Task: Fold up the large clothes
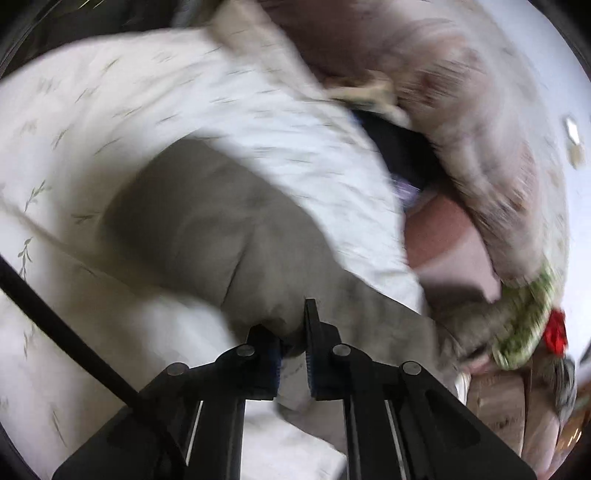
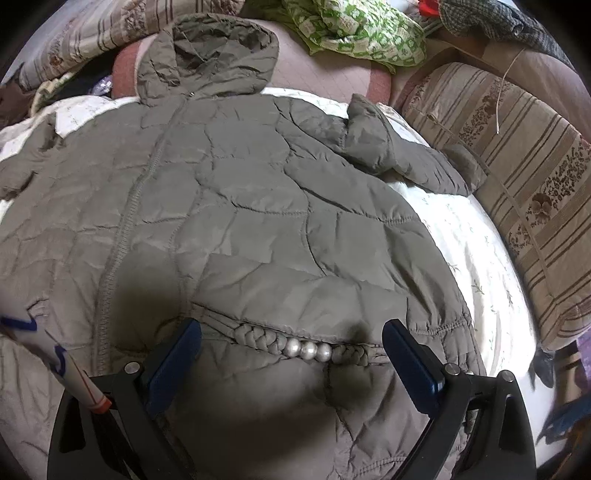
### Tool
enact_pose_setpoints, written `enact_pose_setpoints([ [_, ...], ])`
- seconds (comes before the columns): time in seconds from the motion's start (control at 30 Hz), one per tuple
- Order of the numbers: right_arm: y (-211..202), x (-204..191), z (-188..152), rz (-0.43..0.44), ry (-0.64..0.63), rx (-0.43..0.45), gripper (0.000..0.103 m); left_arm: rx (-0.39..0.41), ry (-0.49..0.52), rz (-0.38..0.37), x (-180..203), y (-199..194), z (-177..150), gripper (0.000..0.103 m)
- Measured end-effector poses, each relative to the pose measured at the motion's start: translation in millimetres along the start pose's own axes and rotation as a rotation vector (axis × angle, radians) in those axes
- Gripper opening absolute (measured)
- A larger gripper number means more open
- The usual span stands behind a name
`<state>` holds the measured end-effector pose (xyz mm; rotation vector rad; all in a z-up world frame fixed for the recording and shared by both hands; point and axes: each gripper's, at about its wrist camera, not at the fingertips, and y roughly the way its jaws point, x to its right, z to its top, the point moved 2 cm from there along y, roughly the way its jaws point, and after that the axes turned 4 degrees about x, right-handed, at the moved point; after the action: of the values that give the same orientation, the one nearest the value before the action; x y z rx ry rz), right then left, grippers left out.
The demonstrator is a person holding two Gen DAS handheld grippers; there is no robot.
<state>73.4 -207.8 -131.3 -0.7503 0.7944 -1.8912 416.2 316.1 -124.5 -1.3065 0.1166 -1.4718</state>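
An olive-grey quilted hooded jacket (image 2: pixel 229 206) lies spread front up on a white leaf-print sheet (image 2: pixel 469 240), hood (image 2: pixel 218 55) at the far end, one sleeve (image 2: pixel 402 155) bent at the right. A braided pocket trim with three pearls (image 2: pixel 306 347) lies between the fingers of my right gripper (image 2: pixel 291 354), which is open and hovers just above the jacket's lower part. In the blurred left wrist view my left gripper (image 1: pixel 293 354) is shut on a fold of the jacket (image 1: pixel 207 221) and holds it over the sheet (image 1: pixel 110 110).
Striped floral cushions (image 2: pixel 517 177) lie along the right and far left. A green-and-white patterned cloth (image 2: pixel 354 29) and a dark checked garment (image 2: pixel 517 22) lie beyond the hood. A pink mat (image 2: pixel 314 70) shows under the hood.
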Motion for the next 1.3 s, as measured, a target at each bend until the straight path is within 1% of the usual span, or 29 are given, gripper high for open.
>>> enact_pose_setpoints([
  [0.03,-3,0,0,0.010,0.002,0.007,0.100,-0.007,0.025,-0.035,18,-6,-6,0.009],
  [0.07,-6,1,0,0.021,0.005,0.017,0.100,-0.020,0.068,-0.073,43,-13,-18,0.009],
  [0.13,-12,4,-1,0.037,0.016,0.036,0.100,-0.042,0.145,-0.101,80,-20,-40,0.009],
  [0.17,-15,7,-2,0.045,0.025,0.043,0.100,-0.066,0.195,-0.140,105,-22,-60,0.009],
  [0.23,-20,13,-3,0.058,0.048,0.050,0.100,-0.118,0.248,-0.207,139,-19,-95,0.008],
  [0.3,-24,22,-6,0.069,0.081,0.054,0.100,-0.161,0.300,-0.244,165,-12,-133,0.008],
  [0.37,-28,33,-9,0.079,0.111,0.054,0.100,-0.206,0.333,-0.252,183,1,-170,0.008],
  [0.43,-32,43,-13,0.083,0.135,0.053,0.100,-0.293,0.317,-0.256,193,27,-211,0.009],
  [0.5,-35,53,-15,0.086,0.159,0.052,0.100,-0.381,0.289,-0.199,192,51,-245,0.010],
  [0.53,-37,59,-16,0.088,0.173,0.052,0.100,-0.426,0.266,-0.164,189,65,-260,0.015],
  [0.57,-39,65,-17,0.091,0.186,0.053,0.100,-0.452,0.253,-0.148,187,72,-270,0.017],
  [0.63,-43,72,-17,0.096,0.199,0.059,0.100,-0.459,0.262,-0.127,188,73,-288,0.022],
  [0.67,-45,75,-16,0.098,0.202,0.065,0.100,-0.452,0.284,-0.127,193,69,-292,0.024],
  [0.7,-49,78,-15,0.099,0.201,0.074,0.100,-0.441,0.317,-0.136,199,59,-297,0.032],
  [0.73,-51,79,-14,0.100,0.196,0.082,0.100,-0.429,0.343,-0.149,203,47,-299,0.045],
  [0.77,-53,79,-12,0.100,0.188,0.091,0.100,-0.407,0.370,-0.165,207,33,-302,0.053],
  [0.8,-54,79,-9,0.101,0.180,0.098,0.100,-0.367,0.397,-0.184,209,17,-303,0.066],
  [0.83,-54,76,-6,0.106,0.171,0.103,0.100,-0.313,0.439,-0.197,211,-2,-305,0.070],
  [0.9,-52,68,2,0.129,0.156,0.106,0.101,-0.214,0.533,-0.173,212,-31,-308,0.072],
  [0.93,-50,62,9,0.148,0.147,0.107,0.101,-0.164,0.572,-0.143,209,-41,-309,0.073],
  [0.97,-47,55,16,0.168,0.138,0.108,0.101,-0.090,0.616,-0.083,204,-52,-308,0.073],
  [1.03,-38,40,29,0.194,0.120,0.115,0.101,0.010,0.648,0.008,182,-63,-299,0.073],
  [1.07,-29,31,40,0.193,0.110,0.124,0.101,0.058,0.650,0.051,171,-66,-293,0.073],
  [1.13,-12,19,57,0.177,0.104,0.134,0.101,0.107,0.639,0.113,155,-65,-281,0.073],
  [1.17,1,11,70,0.170,0.106,0.129,0.101,0.121,0.629,0.156,145,-63,-272,0.073],
  [1.2,15,5,82,0.171,0.110,0.115,0.101,0.129,0.616,0.179,144,-60,-266,0.073],
  [1.27,38,-5,99,0.177,0.120,0.081,0.101,0.151,0.568,0.201,135,-59,-249,0.073],
  [1.3,54,-11,108,0.190,0.136,0.050,0.101,0.162,0.536,0.206,130,-61,-240,0.073],
])
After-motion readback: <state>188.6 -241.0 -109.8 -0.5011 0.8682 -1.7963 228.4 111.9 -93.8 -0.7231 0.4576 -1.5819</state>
